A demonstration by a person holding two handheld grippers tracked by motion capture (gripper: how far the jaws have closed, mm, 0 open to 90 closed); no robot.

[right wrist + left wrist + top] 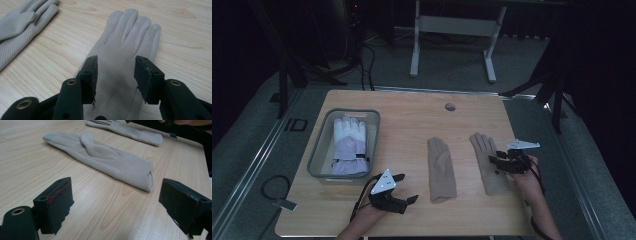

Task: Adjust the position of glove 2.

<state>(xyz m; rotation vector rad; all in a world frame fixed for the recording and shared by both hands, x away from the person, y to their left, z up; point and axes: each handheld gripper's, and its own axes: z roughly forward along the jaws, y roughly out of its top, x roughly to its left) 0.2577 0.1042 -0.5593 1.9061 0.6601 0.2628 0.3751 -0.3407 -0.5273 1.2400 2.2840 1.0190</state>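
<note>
Beige glove (125,65) lies flat, fingers spread (dark smudge mid-palm); my right gripper (116,75) straddles it unclenched; left gripper (115,202) gapes empty.

We see a table (412,120) of pale, smooth wood grain with a faint sheen. The two beige gloves (125,50) look like soft, matt suede-like cloth, one with a ribbed cuff. The gripper pads (57,202) are matt black, scuffed plastic.
</note>
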